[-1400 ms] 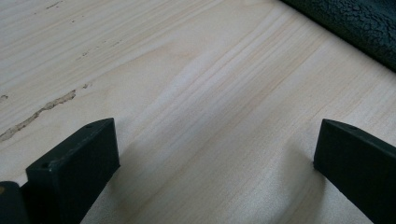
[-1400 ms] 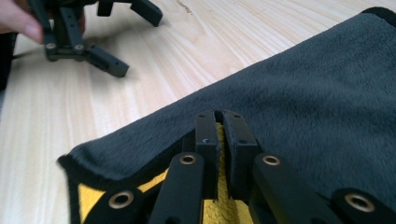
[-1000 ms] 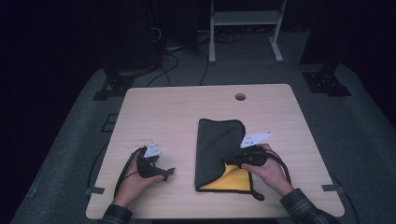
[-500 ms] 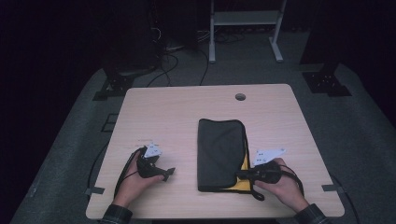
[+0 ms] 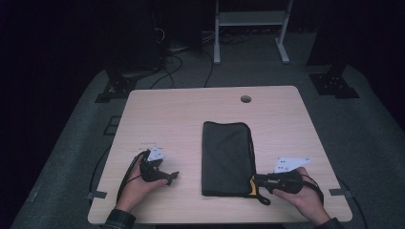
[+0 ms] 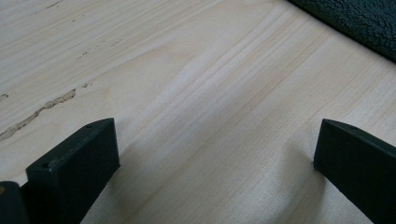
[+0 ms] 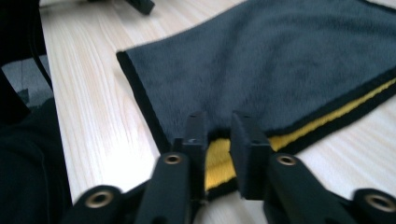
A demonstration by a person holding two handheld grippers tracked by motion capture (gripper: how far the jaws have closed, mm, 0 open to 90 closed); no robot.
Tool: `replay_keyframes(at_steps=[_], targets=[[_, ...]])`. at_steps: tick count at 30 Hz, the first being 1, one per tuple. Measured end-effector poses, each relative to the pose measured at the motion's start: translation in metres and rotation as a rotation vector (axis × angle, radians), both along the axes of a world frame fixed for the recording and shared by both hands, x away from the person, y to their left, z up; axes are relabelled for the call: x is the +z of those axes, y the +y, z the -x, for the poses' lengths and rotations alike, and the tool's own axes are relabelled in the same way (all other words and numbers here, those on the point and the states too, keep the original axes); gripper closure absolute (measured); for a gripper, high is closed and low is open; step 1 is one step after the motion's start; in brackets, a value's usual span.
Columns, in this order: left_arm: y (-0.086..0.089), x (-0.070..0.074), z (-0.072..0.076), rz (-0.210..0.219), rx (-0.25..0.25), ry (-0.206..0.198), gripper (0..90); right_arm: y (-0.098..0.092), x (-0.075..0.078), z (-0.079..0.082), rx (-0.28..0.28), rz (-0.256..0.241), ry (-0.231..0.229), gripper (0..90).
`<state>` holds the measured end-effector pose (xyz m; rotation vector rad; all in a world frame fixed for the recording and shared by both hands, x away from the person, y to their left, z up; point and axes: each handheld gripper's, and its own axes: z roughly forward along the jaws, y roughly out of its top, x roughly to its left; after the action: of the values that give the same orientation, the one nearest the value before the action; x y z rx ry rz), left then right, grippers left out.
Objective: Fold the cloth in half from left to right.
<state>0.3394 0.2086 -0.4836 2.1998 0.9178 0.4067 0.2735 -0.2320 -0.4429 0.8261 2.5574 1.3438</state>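
My right gripper [image 7: 218, 135] has its fingers [image 7: 247, 154] nearly together, pinching the yellow-lined near corner of the dark folded cloth [image 5: 226, 157]. My left gripper [image 5: 160, 174] rests low with its fingers [image 6: 74, 163] wide apart over bare wood, beside the cloth's left edge. The cloth lies flat at the middle of the surface [image 5: 167, 114], toward its near edge.

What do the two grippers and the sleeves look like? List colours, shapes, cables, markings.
Both the left gripper and the right gripper are black, with blocky black jaws, a pale three-cornered plate on top and a trailing black cable. Brass-coloured rivets dot the right one's linkage. The left sleeve is plaid.
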Motion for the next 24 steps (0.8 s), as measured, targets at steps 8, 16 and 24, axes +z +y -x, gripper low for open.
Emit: replay_keyframes(at_steps=[8,16,24], targets=[[0.000,0.000,0.000,0.000,0.000,0.000,0.0,0.026,-0.009,-0.003,0.030,0.028,-0.016,58.9],[0.000,0.000,0.000,0.000,0.000,0.000,0.0,0.015,-0.024,-0.007,0.001,0.153,0.010,61.8],[-0.001,0.000,0.001,0.003,-0.002,0.000,0.0,0.002,-0.022,-0.008,-0.018,0.112,0.021,53.4]])
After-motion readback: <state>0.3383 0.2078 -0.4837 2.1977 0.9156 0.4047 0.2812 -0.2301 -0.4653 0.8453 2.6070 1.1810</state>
